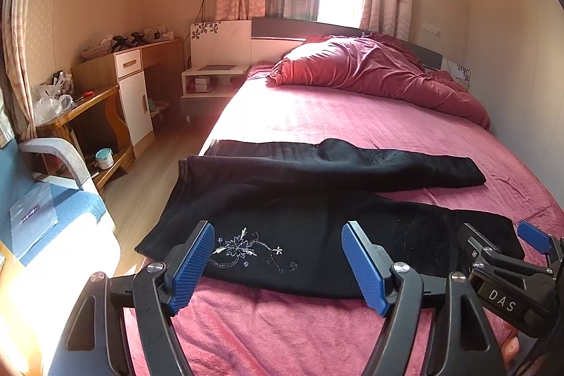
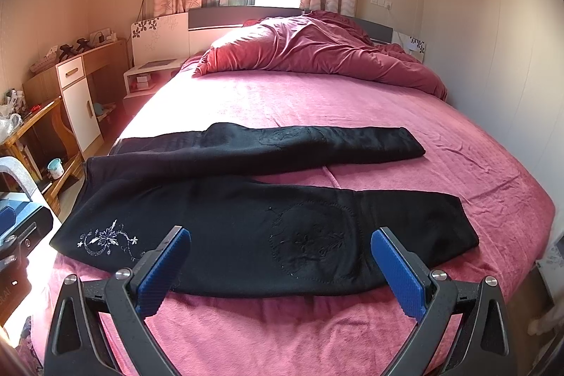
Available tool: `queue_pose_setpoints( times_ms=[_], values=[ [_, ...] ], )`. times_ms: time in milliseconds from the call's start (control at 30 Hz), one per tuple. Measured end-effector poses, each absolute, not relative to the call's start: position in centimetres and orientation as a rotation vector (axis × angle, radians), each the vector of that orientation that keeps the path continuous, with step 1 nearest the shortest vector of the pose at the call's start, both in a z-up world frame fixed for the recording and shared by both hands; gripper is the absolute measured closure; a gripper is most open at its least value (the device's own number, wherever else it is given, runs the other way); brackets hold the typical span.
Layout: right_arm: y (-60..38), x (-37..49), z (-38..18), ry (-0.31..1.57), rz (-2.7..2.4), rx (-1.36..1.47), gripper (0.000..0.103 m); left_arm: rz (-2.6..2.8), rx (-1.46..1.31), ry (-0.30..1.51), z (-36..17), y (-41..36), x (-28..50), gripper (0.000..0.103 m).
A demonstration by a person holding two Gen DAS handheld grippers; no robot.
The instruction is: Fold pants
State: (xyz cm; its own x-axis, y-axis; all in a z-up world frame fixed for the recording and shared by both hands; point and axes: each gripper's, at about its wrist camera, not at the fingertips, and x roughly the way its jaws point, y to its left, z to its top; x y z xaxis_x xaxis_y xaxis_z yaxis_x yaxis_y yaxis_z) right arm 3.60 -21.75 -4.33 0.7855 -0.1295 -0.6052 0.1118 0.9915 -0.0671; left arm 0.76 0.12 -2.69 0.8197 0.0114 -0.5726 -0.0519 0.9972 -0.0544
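Black embroidered fleece pants (image 2: pixel 246 228) lie spread on the pink bed sheet (image 2: pixel 282 323) — folding not begun; left gripper (image 1: pixel 278 266) and right gripper (image 2: pixel 282 270) hover agape, empty — next, I judge, pinch the near leg's edge.

The pants (image 2: pixel 246 224) are soft matt black knit cloth with shiny silver embroidery (image 2: pixel 107 240) stitched near the waist. The bed sheet (image 2: pixel 282 330) looks like fuzzy pink terry. The left tongs (image 1: pixel 278 265) and right tongs (image 2: pixel 282 270) are matt black plastic with ribbed blue rubbery pads (image 2: pixel 396 273) and shiny metal bolts (image 2: pixel 439 274).
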Motion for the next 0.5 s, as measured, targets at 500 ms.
queue_pose_setpoints(
  times_ms=[500],
  values=[
    [-22.0, 4.0, -5.6, 0.688, -0.134, -0.032, 0.000, 0.020, -0.085, 0.663, -3.8, 0.2, 1.6, 0.026]
  ],
)
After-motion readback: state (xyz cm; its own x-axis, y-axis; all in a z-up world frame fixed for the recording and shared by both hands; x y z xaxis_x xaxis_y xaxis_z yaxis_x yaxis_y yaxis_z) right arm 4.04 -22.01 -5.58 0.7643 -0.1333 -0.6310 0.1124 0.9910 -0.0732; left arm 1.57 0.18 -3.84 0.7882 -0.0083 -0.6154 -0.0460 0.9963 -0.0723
